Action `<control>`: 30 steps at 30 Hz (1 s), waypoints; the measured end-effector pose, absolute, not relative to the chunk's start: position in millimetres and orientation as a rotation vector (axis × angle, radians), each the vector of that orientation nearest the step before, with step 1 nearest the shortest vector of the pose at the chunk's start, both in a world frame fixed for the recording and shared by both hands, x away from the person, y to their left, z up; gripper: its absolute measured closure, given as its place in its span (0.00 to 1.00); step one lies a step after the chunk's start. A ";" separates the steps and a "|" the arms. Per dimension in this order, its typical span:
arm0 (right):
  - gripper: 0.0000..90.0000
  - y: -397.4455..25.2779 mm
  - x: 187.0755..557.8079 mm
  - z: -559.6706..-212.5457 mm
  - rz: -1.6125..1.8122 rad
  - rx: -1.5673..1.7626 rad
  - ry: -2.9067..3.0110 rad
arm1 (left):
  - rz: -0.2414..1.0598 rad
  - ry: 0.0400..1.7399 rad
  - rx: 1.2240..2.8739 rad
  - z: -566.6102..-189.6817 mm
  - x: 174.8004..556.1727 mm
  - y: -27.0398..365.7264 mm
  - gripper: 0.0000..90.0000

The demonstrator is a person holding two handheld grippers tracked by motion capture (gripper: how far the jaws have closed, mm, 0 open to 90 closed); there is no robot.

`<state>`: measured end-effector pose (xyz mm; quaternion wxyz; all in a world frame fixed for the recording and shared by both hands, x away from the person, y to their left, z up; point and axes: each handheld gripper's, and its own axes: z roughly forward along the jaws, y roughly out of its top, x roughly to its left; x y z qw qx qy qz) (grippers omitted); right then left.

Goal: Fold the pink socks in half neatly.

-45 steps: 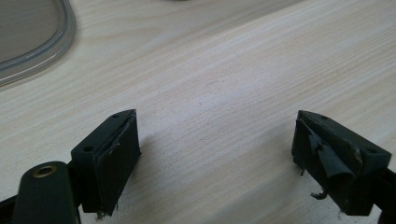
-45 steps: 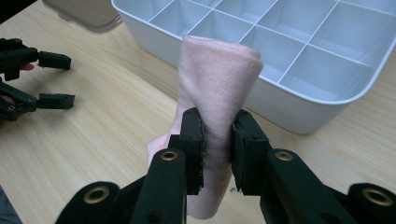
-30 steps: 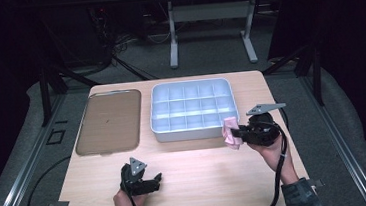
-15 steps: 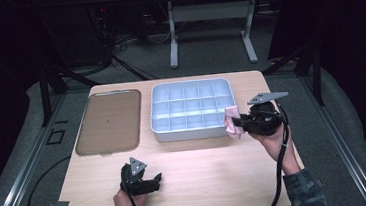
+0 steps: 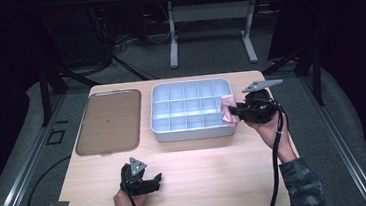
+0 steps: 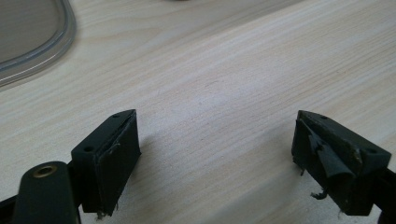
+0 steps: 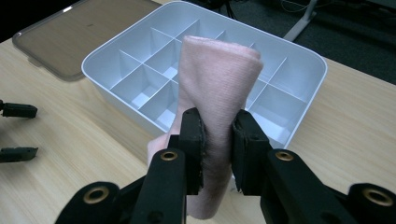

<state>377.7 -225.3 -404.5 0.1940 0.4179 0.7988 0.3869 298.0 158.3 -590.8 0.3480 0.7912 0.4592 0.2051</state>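
Observation:
A pale blue-white divided box (image 5: 193, 131) (image 7: 107, 53) with several compartments stands on the far middle of the wooden table. My right gripper (image 5: 233, 111) (image 7: 218, 140) is shut on a folded pink cloth (image 5: 229, 106) (image 7: 217, 88), held over the box's right edge. The cloth sticks up above the jaws in the right gripper view. My left gripper (image 5: 153, 182) (image 6: 212, 154) rests low on the table near the front edge, open, with bare wood between its jaws.
A brown translucent lid (image 5: 108, 120) (image 7: 84, 25) lies flat to the left of the box; its rim corner (image 6: 42, 51) is in the left gripper view. A cable (image 5: 277, 165) trails from the right gripper. Another table's legs (image 5: 173, 38) stand beyond on the floor.
My right gripper has carried the pink cloth up and left from the table in front of the box's right corner to its right edge. The left gripper has stayed still.

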 end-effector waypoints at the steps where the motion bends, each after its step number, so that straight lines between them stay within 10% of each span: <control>1: 0.84 -225.3 377.7 -404.5 1.085 1.172 2.240 | 0.532 1.190 2.052 -590.8 298.0 158.3 0.17; 30: 0.84 -221.9 428.6 -436.5 0.975 1.228 2.226 | 0.532 1.191 2.052 -590.8 298.0 158.3 0.17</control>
